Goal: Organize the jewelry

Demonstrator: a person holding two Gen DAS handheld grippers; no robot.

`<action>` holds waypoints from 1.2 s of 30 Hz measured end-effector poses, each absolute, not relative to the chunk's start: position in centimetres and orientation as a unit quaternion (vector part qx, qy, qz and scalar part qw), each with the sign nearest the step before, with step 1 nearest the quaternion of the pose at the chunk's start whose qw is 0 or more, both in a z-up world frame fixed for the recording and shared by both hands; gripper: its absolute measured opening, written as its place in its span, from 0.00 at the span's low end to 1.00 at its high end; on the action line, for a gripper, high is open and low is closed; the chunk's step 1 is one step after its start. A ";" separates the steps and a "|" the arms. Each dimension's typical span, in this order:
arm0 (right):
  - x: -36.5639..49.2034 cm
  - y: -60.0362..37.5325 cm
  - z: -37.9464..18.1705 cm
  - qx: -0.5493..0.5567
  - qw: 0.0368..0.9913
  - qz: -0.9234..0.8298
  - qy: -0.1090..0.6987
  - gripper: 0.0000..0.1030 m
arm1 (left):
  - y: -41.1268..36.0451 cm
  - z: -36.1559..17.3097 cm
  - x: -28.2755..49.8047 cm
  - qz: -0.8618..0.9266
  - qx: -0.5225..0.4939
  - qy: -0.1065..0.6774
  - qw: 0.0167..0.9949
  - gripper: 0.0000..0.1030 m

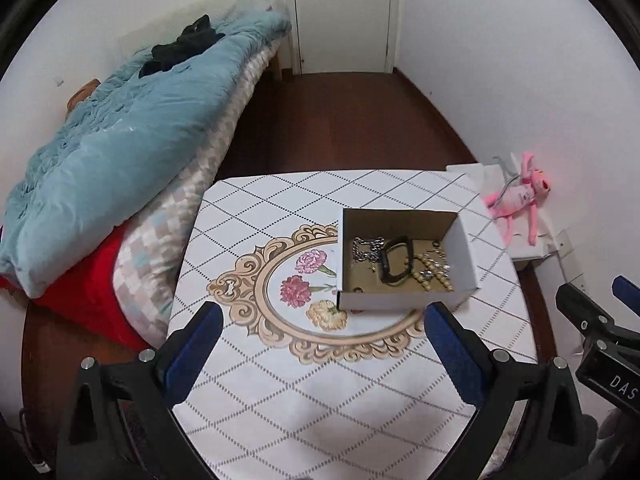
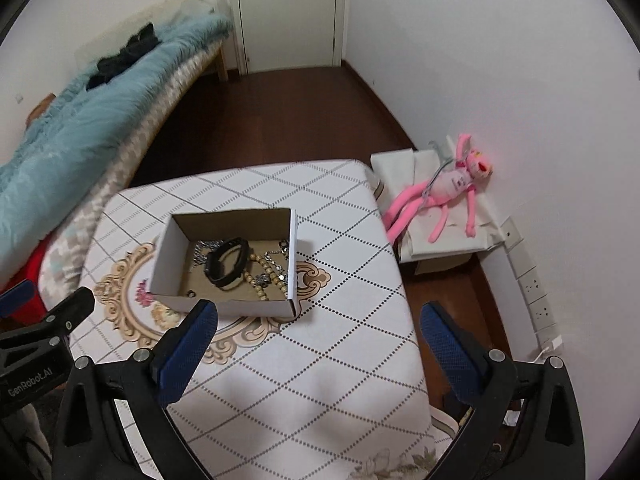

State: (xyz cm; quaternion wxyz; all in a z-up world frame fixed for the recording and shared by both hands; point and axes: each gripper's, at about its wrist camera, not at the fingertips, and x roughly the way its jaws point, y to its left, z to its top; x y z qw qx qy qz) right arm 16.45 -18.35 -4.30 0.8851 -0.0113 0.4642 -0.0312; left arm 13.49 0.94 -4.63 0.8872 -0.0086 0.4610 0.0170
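Jewelry is lying tangled in the box (image 1: pixel 404 276), which is sitting on the table (image 1: pixel 280 392) ahead of both grippers. Left gripper (image 1: pixel 324 342) is hovering short of the near wall, jaws wide apart, holding nothing; the box is lying ahead and slightly right of it. Right gripper (image 2: pixel 320 340) is hovering likewise, jaws spread and empty, with the box ahead and to its left. Neither is touching box or contents.

Inside: a black band (image 2: pixel 225 264) is lying over the middle, a silver chain (image 1: pixel 366 249) left of it, a bead strand (image 2: pixel 264 280) and small metal charms (image 2: pixel 280 264) right of it. A small ring-like piece (image 2: pixel 191 293) is sitting near the front wall; too small to identify.

Risks, as judged from here:
- Band, beads and charms are overlapping. Pinching one is likely dragging its neighbours up with it, then dropping them over the rim.
- Chain links are thin; wide blue pads (image 1: pixel 452 348) may be closing on cardboard instead and slipping off.
- Box looks light and unanchored. A finger catching the near wall while descending could be shoving or tipping it across the smooth cloth.
- Walls are crowding the jaws; entering at a tilt risks wedging a finger against one.
- Both grippers reaching in together could be colliding.
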 end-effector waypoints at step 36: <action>4.7 -17.2 8.0 -0.011 0.931 -0.019 0.364 0.99 | 1.7 4.6 5.2 0.005 -0.023 0.399 0.917 1.00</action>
